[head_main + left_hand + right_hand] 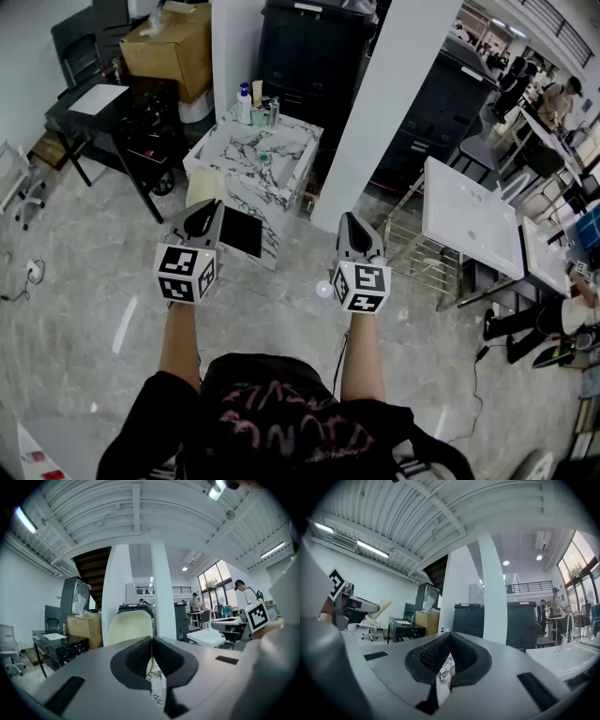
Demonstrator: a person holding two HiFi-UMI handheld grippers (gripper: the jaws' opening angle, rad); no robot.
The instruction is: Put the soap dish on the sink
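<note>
1. Cream plastic describes the soap dish [201,187], which sticks out from the tip of the left claw [207,206] and is held up in the air.
2. In the left gripper view the two dark ribbed pads close in on the dish's lower edge. The dish's rounded pale body rises above the tips, so this claw is clamped on the soap dish.
3. The right claw [345,218] is level with the left one, a little apart from it. In its own view the jaws meet at the tips with nothing between them, and only a sliver of marble pattern shows through the gap below.
4. The right gripper view also catches the left claw at its far left edge, with the cream dish pointing away from it.
5. The sink [214,147] is a white unit veined in grey and black, standing on the pale marble floor [84,309] ahead of the person.
6. From the head view the dish lies over the sink's near left corner, on the person's side of the basin hollow, carried and not set down.
7. A white and blue bottle [245,103] stands with other small containers at the sink's far edge.
8. A black surface [141,117] and a cardboard box [169,42] are to the left, and a white basin [469,220] on a metal rack is to the right.
</note>
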